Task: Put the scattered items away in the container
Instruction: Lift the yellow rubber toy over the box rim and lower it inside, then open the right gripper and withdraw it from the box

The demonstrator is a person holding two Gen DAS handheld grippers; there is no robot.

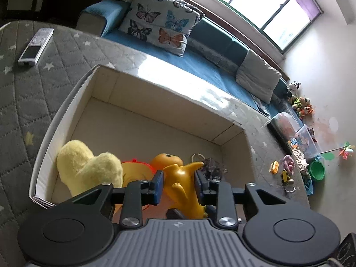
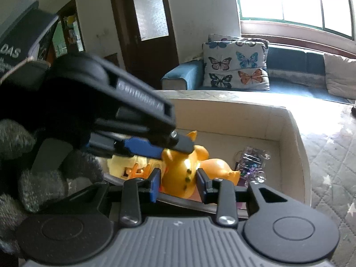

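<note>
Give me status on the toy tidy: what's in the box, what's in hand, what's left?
Done: the yellow plush, a red-rimmed yellow toy and a sparkly keychain already lie in the box. In hand: the left gripper holds the orange dinosaur low inside the box, not yet released; the right gripper is open beside it. Left: a remote on the mat, plus small toys near the far wall.

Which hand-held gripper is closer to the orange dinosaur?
Left. The left hand-held gripper brackets the orange dinosaur; the right hand-held gripper sits just short of it.
</note>
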